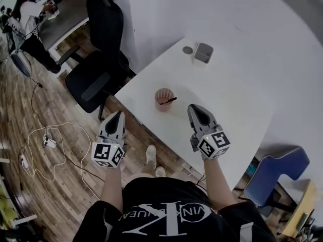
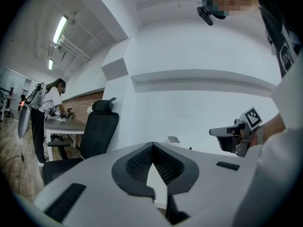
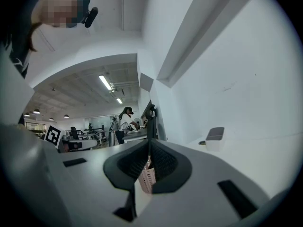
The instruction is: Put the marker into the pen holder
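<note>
A pink pen holder (image 1: 162,100) stands on the white table (image 1: 237,100) near its front edge. A black marker (image 1: 168,101) rests in it, tilted, with its end over the rim. My right gripper (image 1: 194,108) hovers just right of the holder, apart from the marker, jaws shut with nothing between them. In the right gripper view the pen holder (image 3: 146,178) shows below the shut right gripper (image 3: 149,144). My left gripper (image 1: 119,114) hangs left of the table edge over the floor, its jaws shut and empty (image 2: 152,144). The right gripper (image 2: 222,132) also appears in the left gripper view.
A grey box (image 1: 203,53) and a small round disc (image 1: 187,50) sit at the table's far corner by the wall. A black office chair (image 1: 98,49) stands left of the table. Cables (image 1: 48,142) lie on the wood floor. A person (image 1: 28,21) works at a far desk.
</note>
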`<state>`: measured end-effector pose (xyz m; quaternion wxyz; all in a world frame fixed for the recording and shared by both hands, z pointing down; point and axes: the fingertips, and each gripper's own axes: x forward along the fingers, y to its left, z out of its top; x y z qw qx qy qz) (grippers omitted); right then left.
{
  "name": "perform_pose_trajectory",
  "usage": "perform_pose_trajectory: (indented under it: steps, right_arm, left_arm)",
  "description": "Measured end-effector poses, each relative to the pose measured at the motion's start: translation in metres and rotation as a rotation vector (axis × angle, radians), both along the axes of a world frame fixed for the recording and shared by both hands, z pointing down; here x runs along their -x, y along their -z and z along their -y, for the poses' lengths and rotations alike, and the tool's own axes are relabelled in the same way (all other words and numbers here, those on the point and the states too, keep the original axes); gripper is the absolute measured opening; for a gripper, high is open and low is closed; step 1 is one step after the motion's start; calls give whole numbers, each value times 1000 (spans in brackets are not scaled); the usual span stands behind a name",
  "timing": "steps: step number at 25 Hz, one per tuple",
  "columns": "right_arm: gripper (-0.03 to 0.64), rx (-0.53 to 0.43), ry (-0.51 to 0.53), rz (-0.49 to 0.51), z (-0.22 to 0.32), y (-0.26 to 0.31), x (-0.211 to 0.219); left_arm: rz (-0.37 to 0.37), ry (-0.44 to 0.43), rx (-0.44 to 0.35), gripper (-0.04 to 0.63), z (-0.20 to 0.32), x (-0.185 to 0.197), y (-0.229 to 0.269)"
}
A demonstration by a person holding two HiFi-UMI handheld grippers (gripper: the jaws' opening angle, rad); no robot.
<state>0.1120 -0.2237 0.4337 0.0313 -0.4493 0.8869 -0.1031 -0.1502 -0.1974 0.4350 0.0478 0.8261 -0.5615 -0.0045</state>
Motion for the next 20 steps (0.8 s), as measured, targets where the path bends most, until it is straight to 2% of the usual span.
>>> perform_pose_trajectory:
  steps: [20]
  right_arm:
    - [29, -24, 14, -9, -14, 10, 1]
  left_arm:
    - [-2, 39, -25, 14, -19, 10, 13]
